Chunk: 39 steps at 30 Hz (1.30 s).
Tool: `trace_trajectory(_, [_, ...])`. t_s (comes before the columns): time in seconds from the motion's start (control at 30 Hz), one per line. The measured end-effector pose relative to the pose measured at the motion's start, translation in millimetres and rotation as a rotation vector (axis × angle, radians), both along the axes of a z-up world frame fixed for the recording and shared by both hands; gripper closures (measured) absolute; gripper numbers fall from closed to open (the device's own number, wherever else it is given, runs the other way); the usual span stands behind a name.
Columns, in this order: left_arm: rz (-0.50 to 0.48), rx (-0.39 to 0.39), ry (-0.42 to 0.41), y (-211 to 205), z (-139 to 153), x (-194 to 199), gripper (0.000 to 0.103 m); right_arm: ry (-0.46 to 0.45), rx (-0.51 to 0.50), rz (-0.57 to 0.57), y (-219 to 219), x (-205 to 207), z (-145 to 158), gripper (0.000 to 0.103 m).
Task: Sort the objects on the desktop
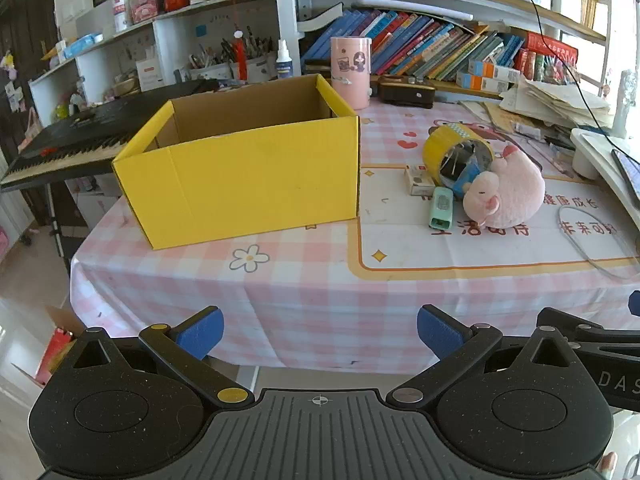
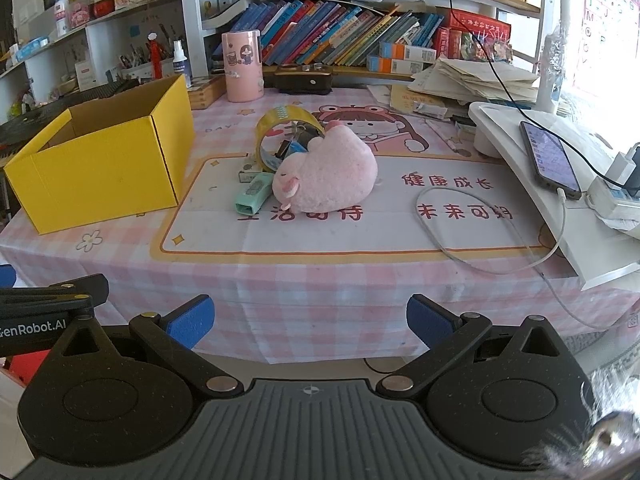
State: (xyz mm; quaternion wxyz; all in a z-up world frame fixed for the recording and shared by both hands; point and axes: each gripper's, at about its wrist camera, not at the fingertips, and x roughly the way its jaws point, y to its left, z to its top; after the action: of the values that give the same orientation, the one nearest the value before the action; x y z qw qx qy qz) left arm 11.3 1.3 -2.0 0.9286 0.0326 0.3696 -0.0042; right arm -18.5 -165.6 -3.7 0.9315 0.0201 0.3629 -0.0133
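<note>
We're not seeing anything sorted yet: the yellow box (image 1: 240,176) near the table's left edge looks empty. The pink plush (image 2: 326,170), tape roll (image 2: 280,136) and mint stapler (image 2: 252,194) are sitting mid-table. We're holding the left gripper (image 1: 320,332) and right gripper (image 2: 310,322) off the front edge, jaws wide, nothing between them.

A: We noted that the yellow box (image 1: 256,184) was corrugated cardboard, matt yellow outside and plain brown within. The tablecloth (image 1: 304,304) looked like thin printed cloth or plastic sheet, smooth, with fold creases; we could not tell which.

B: We recorded the pink plush toy (image 2: 334,170) as soft, fuzzy fabric. The tape roll (image 2: 280,128) behind it was glossy yellowish film. The mint-green case (image 2: 253,193) appeared as smooth, slightly shiny plastic.

A: We saw the left gripper (image 1: 320,330) with matt black speckled plastic links, metal pivot pins and blue textured pads (image 1: 202,334).

B: The right gripper (image 2: 310,320) matched. The phone (image 2: 550,160) had a glossy glass face.
</note>
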Motion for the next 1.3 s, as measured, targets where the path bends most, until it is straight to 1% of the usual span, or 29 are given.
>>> trace_trajectory(0.23, [0.01, -0.007, 0.003, 3.4, -0.2, -0.8, 0.0, -0.002, 0.0, -0.001, 1.1, 0.2, 0.8, 0.0])
trace_trajectory(0.27, [0.025, -0.003, 0.003, 3.2, -0.4, -0.8, 0.0, -0.002, 0.0, -0.001, 0.8, -0.3, 0.5, 0.0])
trace_trajectory(0.5, [0.016, 0.019, -0.003, 1.2, 0.8, -2.9, 0.0, -0.006, -0.005, -0.003, 1.9, -2.7, 1.5, 0.0])
trace_trajectory(1.3, [0.006, 0.027, -0.003, -1.8, 1.7, -4.6, 0.0, -0.019, -0.003, -0.003, 1.7, -6.2, 3.8, 0.0])
